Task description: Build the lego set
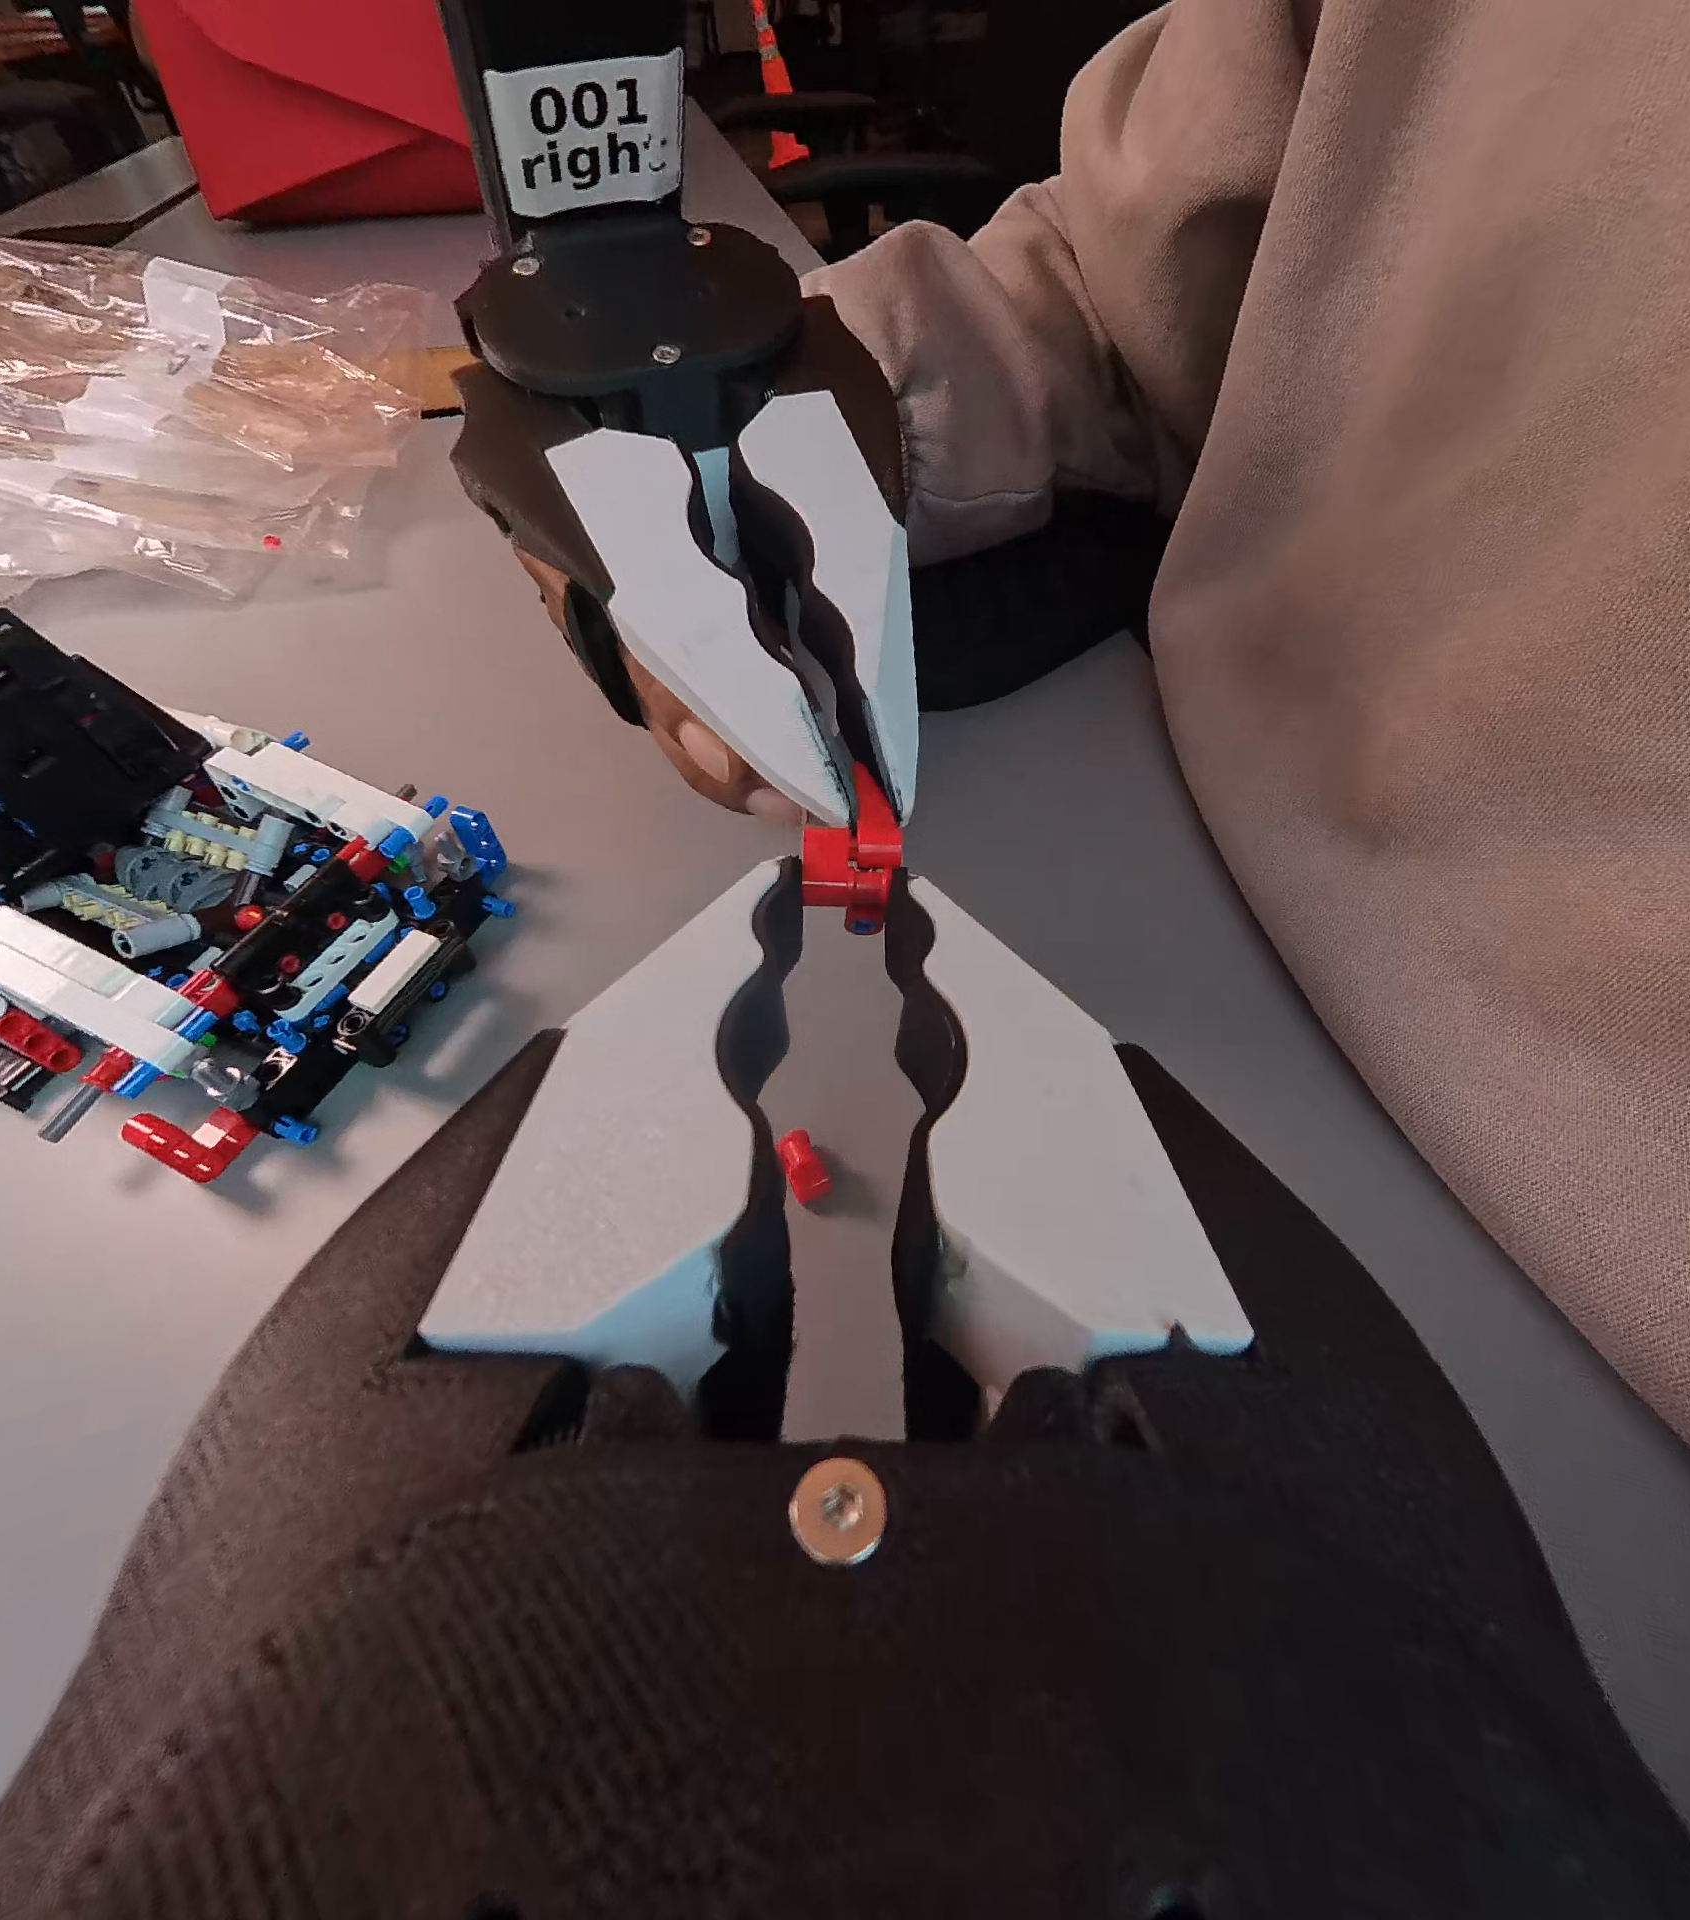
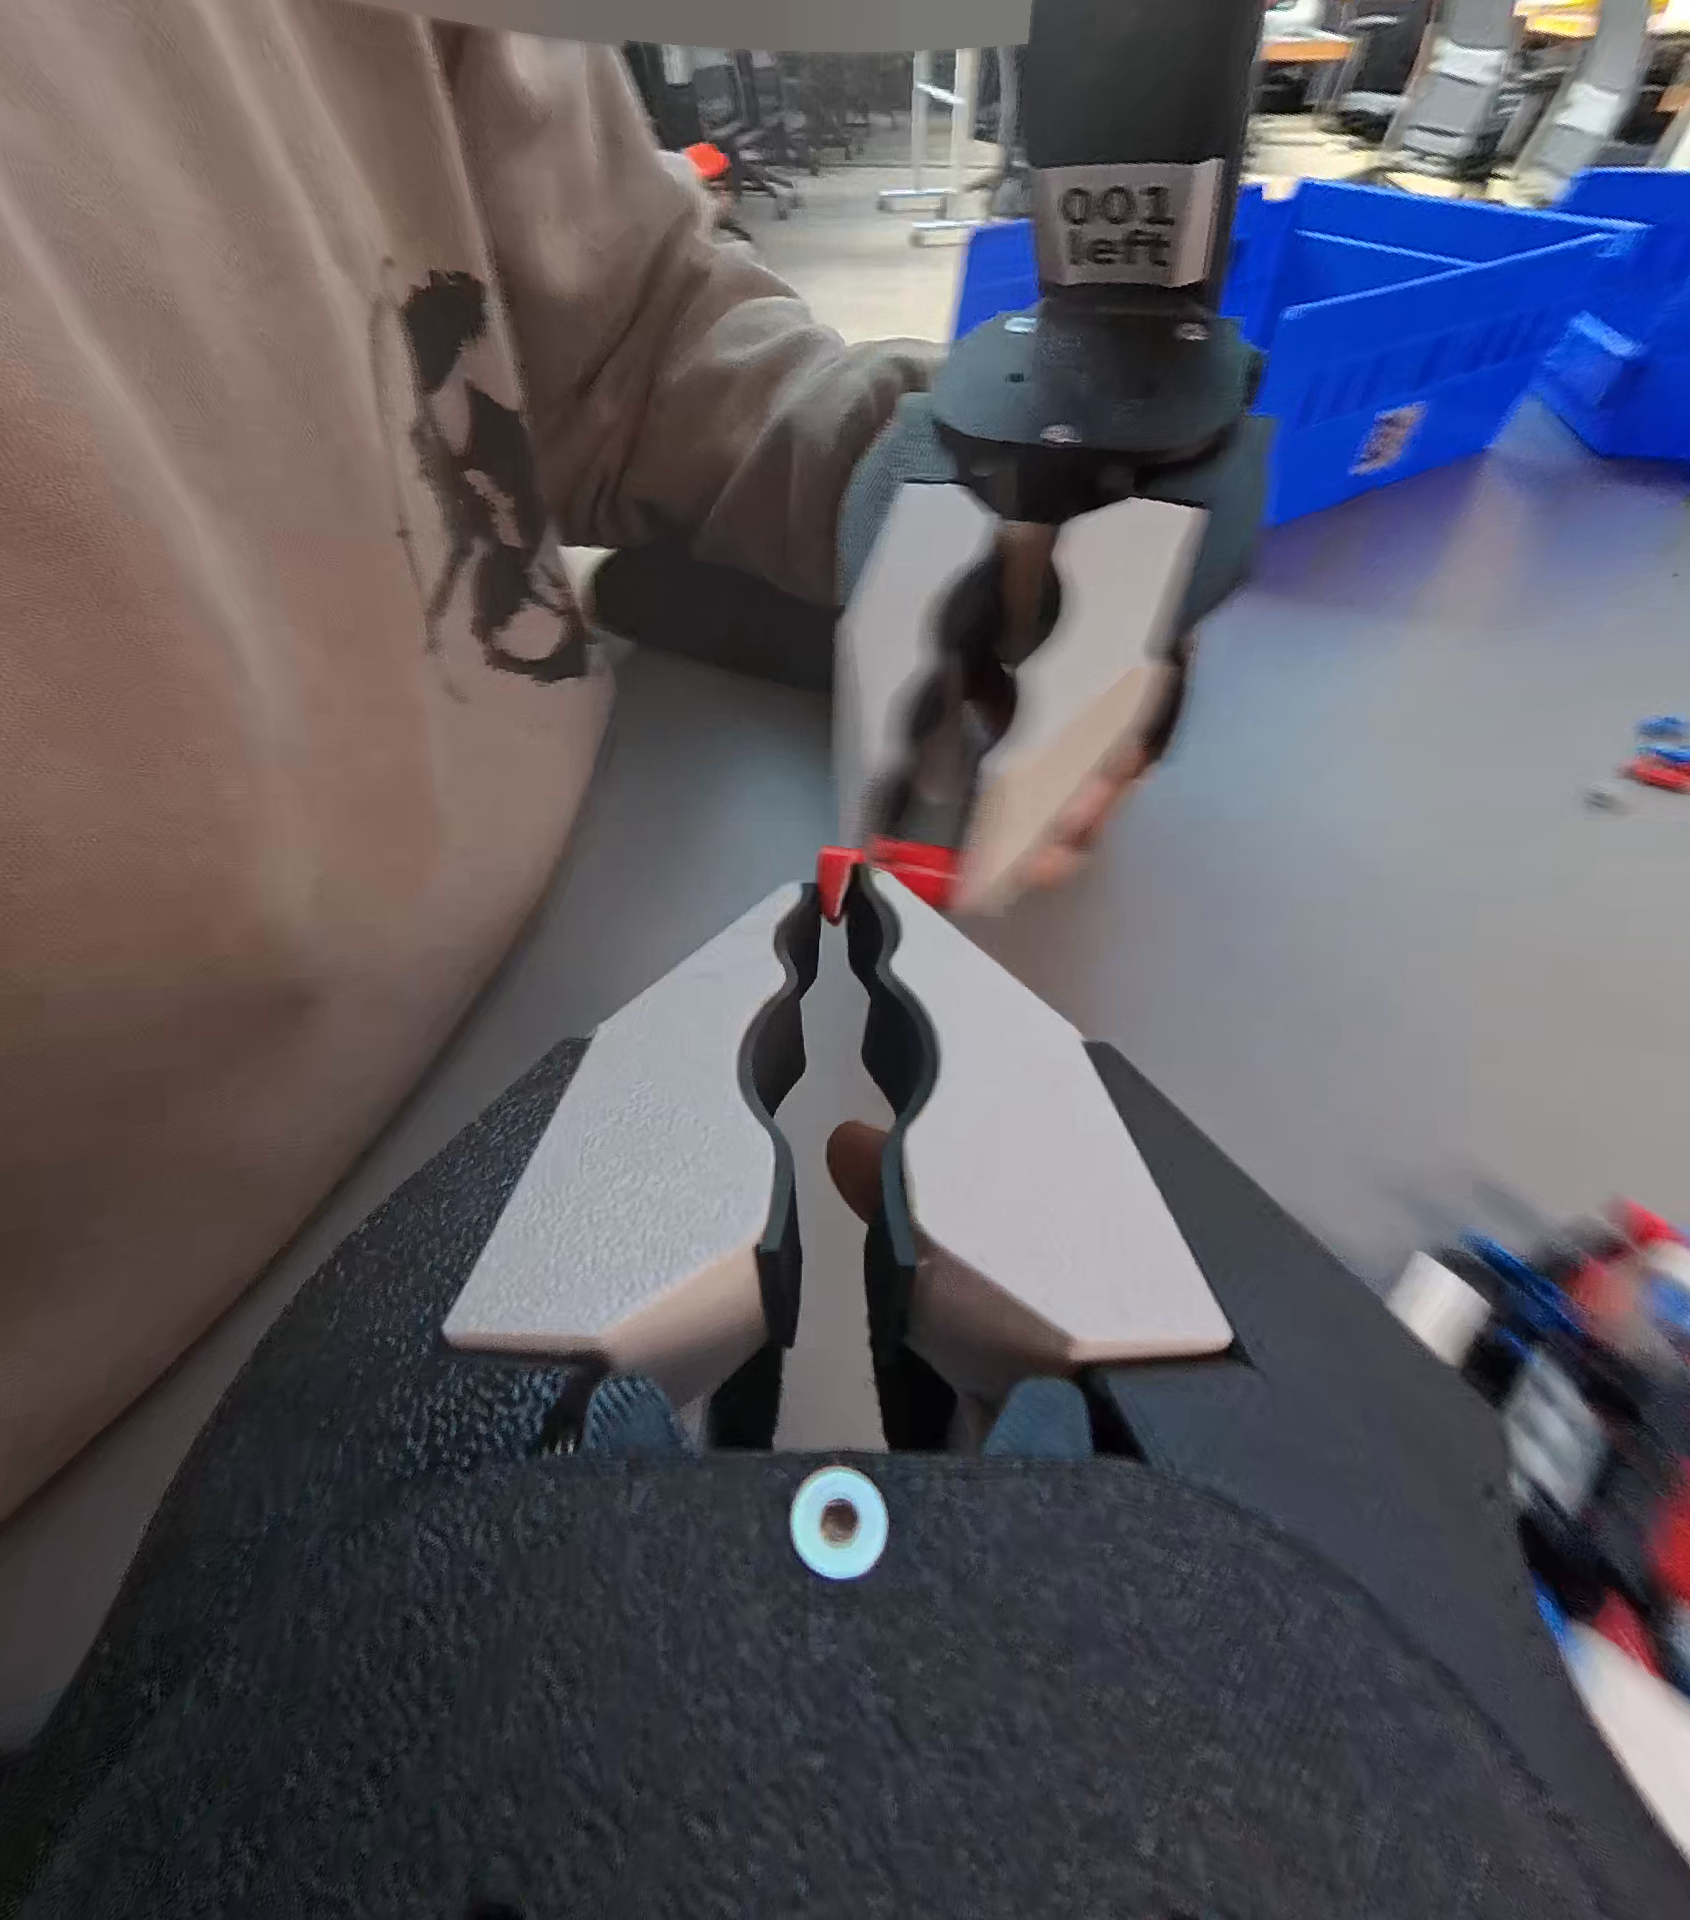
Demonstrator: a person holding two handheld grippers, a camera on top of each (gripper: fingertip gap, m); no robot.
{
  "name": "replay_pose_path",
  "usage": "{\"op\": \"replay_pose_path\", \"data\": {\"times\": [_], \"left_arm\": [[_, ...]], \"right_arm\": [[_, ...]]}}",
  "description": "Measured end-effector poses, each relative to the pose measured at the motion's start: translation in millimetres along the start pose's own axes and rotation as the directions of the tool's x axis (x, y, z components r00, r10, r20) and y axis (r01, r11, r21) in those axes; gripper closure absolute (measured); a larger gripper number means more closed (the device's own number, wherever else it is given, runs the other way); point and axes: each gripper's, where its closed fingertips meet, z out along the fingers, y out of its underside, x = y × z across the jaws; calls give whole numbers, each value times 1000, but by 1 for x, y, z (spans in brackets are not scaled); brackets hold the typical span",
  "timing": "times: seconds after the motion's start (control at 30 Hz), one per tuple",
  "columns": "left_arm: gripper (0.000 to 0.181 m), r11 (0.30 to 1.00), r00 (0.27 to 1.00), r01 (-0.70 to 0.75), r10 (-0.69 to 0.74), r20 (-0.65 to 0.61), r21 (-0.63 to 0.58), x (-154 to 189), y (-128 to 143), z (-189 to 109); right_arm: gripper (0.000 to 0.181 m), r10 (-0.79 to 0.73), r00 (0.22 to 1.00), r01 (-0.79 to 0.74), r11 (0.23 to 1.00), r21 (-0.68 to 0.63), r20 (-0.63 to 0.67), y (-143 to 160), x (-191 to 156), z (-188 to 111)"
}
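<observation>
Left gripper [image 1: 846, 883], grey wedge fingers on black textured body, pinches small red lego connector [image 1: 846, 868] at tips, above grey bench [image 1: 508, 665]. Right gripper [image 1: 867, 805], same build, meets it tip to tip, clamped on second small red lego piece [image 1: 872, 821] touching first. Loose red lego pin [image 1: 805, 1166] lies on bench beneath left gripper. Partly built black, white, red and blue lego car [image 1: 145, 914] sits well left on bench; clear plastic bags [image 1: 124, 416] behind it. Beige sweatshirt [image 1: 1443, 727] of person fills right side. Right wrist view blurred; blue bins [image 2: 1443, 343] at far bench edge.
</observation>
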Motion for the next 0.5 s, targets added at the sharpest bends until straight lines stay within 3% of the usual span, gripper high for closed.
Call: {"op": "replay_pose_path", "data": {"times": [0.03, 0.07, 0.13, 0.17, 0.3, 0.4, 0.5], "left_arm": [[167, 998, 990, -2, 10, 142, -56, -26, 10, -7], [167, 996, 976, -2, 20, 217, -84, -46, 18, -21], [167, 998, 988, -7, -2, 155, 57, -34, -16, -31], [166, 997, 990, -61, 55, 133, 38, -22, -22, -22], [166, 1000, 982, 18, -21, 186, 13, -34, -7, -14], [167, 994, 973, 67, -85, 215, 90, -46, -13, -26], [167, 972, 967, 164, -191, 166, 167, -47, -16, -29]], "right_arm": [[179, 27, 981, -45, 995, 90, 194, -17, -33, 1], [179, 26, 960, -61, 991, 116, 279, -24, -54, 7], [178, -88, 993, 90, 996, -14, 73, 0, -28, 17], [178, -38, 998, 37, 999, 21, 40, -4, -15, 8], [178, 59, 998, -61, 977, 204, 17, -30, 6, -14], [178, 108, 992, -90, 970, 225, -67, -24, 23, -18], [178, 161, 979, -123, 956, 265, -126, -26, 39, -23]]}}
